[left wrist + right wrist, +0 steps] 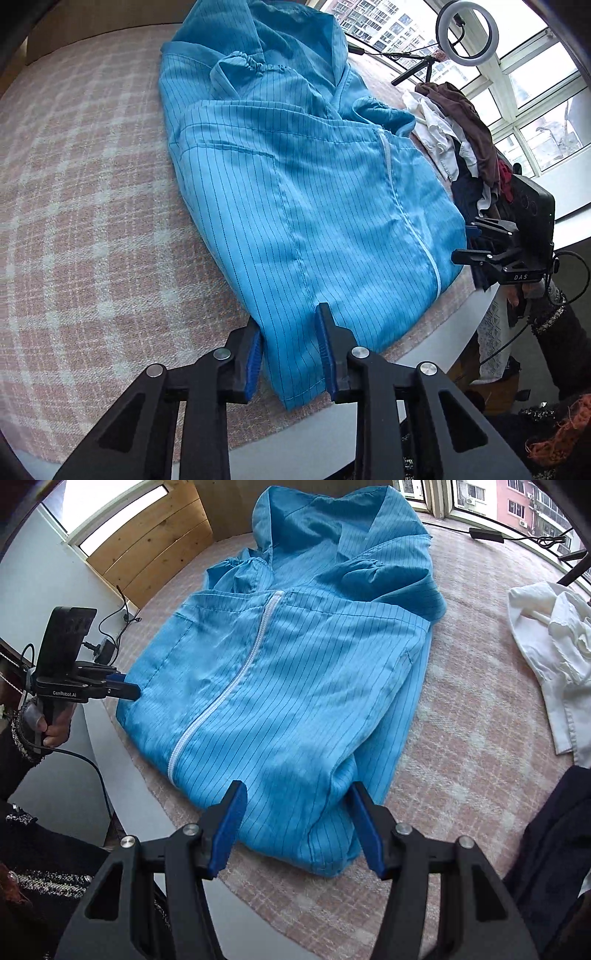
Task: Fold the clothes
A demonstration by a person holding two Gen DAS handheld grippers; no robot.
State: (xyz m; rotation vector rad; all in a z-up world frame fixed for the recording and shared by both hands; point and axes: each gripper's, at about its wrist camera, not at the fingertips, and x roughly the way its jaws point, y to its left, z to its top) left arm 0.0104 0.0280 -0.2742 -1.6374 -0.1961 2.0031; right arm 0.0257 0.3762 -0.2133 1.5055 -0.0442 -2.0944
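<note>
1. A blue striped jacket (295, 192) is lying folded on the pink plaid cloth (92, 221) that is covering the table, with its hem at the near edge and its hood (325, 524) pointing toward the far edge.
2. The white zipper (229, 690) is facing up and running from the collar to the hem.
3. The left gripper (290, 347) is sitting at the near-left corner of the jacket; its jaws are spread, with the hem corner lying between the blue pads (253, 365), not pinched.
4. The right gripper (295, 827) is sitting at the near-right corner of the jacket; its jaws are spread wide on either side of a bunched fold, and contact is unclear.
5. In the right wrist view a hand (51, 727) is gripping the left tool's handle beside the table's edge.
6. A pile of clothes (465, 140) is lying toward the right edge of the table, with a white garment (554, 657) apart from the jacket.
7. A ring light (467, 33) is standing at the far edge by the window (535, 103).
</note>
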